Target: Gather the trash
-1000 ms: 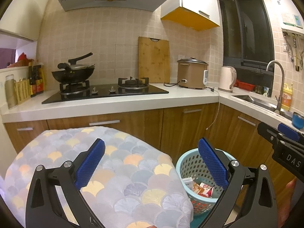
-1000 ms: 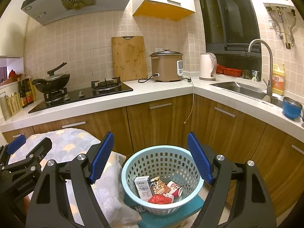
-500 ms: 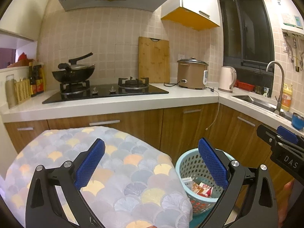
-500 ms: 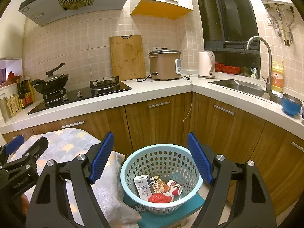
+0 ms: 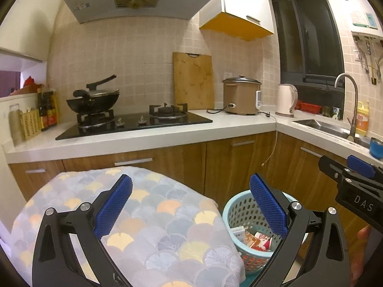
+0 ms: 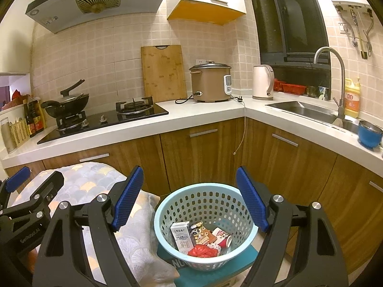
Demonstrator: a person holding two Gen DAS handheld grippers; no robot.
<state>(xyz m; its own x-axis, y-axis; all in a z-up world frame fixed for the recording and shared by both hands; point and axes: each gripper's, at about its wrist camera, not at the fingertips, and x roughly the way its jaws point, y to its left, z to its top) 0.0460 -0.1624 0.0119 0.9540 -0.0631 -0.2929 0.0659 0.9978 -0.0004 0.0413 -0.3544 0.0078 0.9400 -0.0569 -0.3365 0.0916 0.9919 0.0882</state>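
A light blue perforated basket (image 6: 167, 205) stands on a teal box, low in the right wrist view, and it also shows in the left wrist view (image 5: 235, 208). It holds trash: a white carton (image 6: 182, 236), snack wrappers (image 6: 203, 235), a paper cup (image 6: 222, 238) and a red crumpled piece (image 6: 202, 250). My right gripper (image 6: 190, 197) is open and empty above the basket. My left gripper (image 5: 190, 206) is open and empty over a table with a fan-patterned cloth (image 5: 153, 217), left of the basket.
Wooden cabinets (image 6: 203, 153) under a white counter (image 6: 196, 117) run behind and to the right. On the counter are a stove with a wok (image 6: 67, 102), a cutting board (image 6: 164, 73), a rice cooker (image 6: 210, 82), a kettle (image 6: 262, 81), a sink (image 6: 304, 110) and a blue bowl (image 6: 368, 135).
Both grippers stay open and empty. The right wrist view has shifted slightly; the basket sits a little lower and nearer. The left view is almost unchanged.
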